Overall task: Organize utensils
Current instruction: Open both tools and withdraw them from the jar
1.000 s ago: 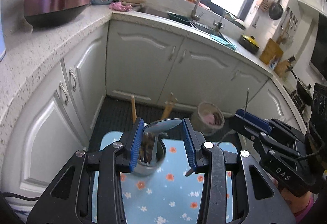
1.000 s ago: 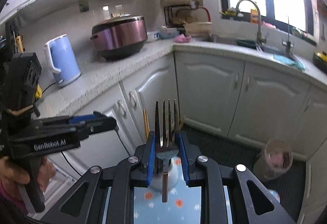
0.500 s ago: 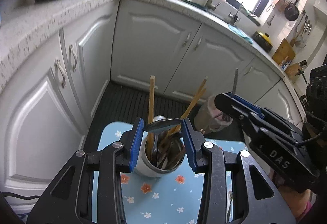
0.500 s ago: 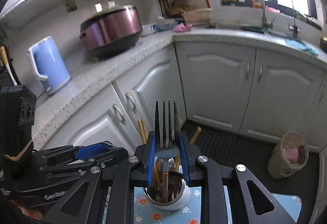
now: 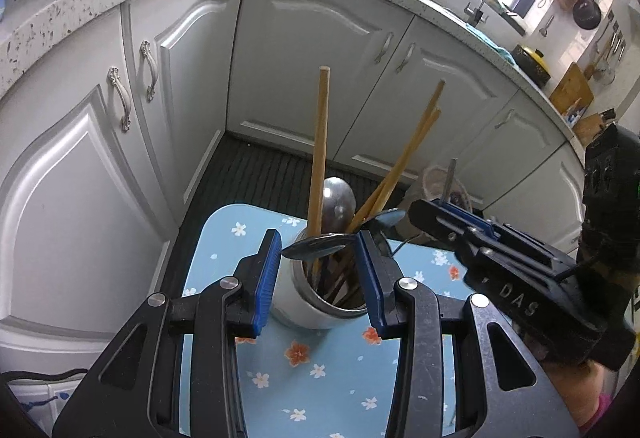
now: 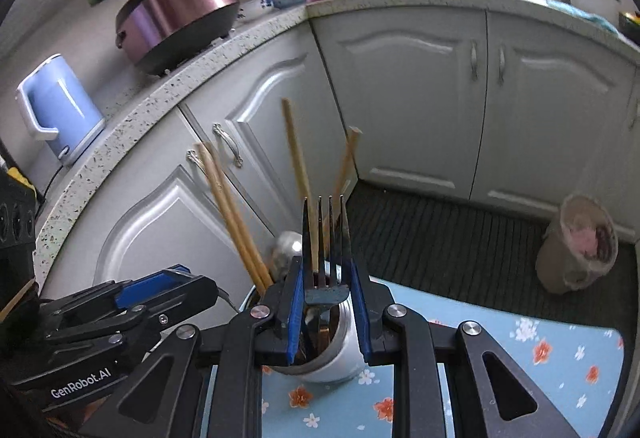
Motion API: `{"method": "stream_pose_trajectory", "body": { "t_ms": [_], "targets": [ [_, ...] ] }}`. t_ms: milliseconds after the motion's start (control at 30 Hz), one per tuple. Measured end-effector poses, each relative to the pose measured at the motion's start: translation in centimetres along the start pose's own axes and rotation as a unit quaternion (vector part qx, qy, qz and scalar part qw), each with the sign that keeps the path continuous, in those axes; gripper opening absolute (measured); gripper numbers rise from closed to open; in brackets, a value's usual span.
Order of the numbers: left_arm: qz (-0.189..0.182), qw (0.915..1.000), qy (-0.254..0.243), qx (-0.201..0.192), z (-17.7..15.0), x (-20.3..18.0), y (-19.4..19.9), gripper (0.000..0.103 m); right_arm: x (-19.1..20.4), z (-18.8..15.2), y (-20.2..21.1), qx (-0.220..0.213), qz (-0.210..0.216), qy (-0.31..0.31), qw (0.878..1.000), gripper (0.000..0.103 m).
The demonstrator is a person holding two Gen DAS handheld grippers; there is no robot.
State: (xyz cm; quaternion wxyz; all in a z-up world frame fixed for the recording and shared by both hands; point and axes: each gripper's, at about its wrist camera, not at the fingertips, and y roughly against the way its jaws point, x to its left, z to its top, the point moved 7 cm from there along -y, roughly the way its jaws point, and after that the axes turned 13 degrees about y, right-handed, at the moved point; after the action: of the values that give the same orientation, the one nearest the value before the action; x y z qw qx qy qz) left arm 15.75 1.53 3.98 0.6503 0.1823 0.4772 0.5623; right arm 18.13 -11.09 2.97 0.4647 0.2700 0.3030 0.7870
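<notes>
A steel utensil holder [image 5: 320, 302] [image 6: 340, 354] stands on a small table with a blue flowered cloth [image 5: 320, 378] [image 6: 520, 358]. Wooden chopsticks [image 5: 320, 158] [image 6: 236, 222] and a spoon [image 5: 338, 202] stick up out of it. My left gripper [image 5: 318, 250] is shut on a metal spoon [image 5: 316, 247], whose bowl lies across the pads just above the holder's mouth. My right gripper [image 6: 325, 290] is shut on a metal fork [image 6: 324, 238], tines up, with its handle pointing down into the holder. Each gripper shows in the other's view, the right gripper [image 5: 500, 270] and the left gripper [image 6: 132, 310].
White kitchen cabinets [image 5: 312, 50] and a speckled worktop [image 6: 168, 94] wrap around the table. A rice cooker [image 6: 180, 14] and a blue kettle [image 6: 60, 110] stand on the worktop. A small bin [image 6: 580, 246] sits on the dark floor mat [image 6: 460, 238].
Both grippers have come down toward the utensil holder, which now fills more of both views. The spoon and the fork stay gripped.
</notes>
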Motion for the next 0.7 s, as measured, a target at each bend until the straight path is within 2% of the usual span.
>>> {"method": "stream_pose_trajectory", "body": {
  "t_ms": [67,133,200,267,300,533,700],
  "targets": [
    [0.007,1.0000,-0.005,-0.005,-0.2,0.1,-0.1,0.039,-0.5,-0.3,0.0,0.003,0.002,-0.012,1.000,0.021],
    [0.011,0.9999,-0.006,-0.006,-0.3,0.1,-0.1,0.046,-0.8,-0.5,0.3,0.004,0.005,-0.015,1.000,0.022],
    [0.013,0.9998,-0.006,-0.010,-0.3,0.1,0.1,0.056,-0.9,-0.8,0.9,0.002,0.007,-0.018,1.000,0.026],
    [0.016,0.9997,-0.008,-0.016,-0.4,0.1,0.4,0.059,-0.9,-0.9,1.5,-0.003,0.009,-0.021,1.000,0.035],
    [0.018,0.9996,-0.010,-0.018,-0.4,0.1,0.5,0.060,-1.0,-1.0,1.8,-0.004,0.010,-0.021,1.000,0.036],
    [0.019,0.9989,-0.025,-0.033,-1.7,-0.7,2.3,0.063,-2.0,-3.4,5.3,0.001,0.016,-0.033,0.999,0.042],
    [-0.003,0.9990,-0.038,-0.024,-3.9,-2.6,3.2,0.065,-4.8,-7.5,8.9,0.021,-0.010,-0.040,0.999,0.043]
  ]
}}
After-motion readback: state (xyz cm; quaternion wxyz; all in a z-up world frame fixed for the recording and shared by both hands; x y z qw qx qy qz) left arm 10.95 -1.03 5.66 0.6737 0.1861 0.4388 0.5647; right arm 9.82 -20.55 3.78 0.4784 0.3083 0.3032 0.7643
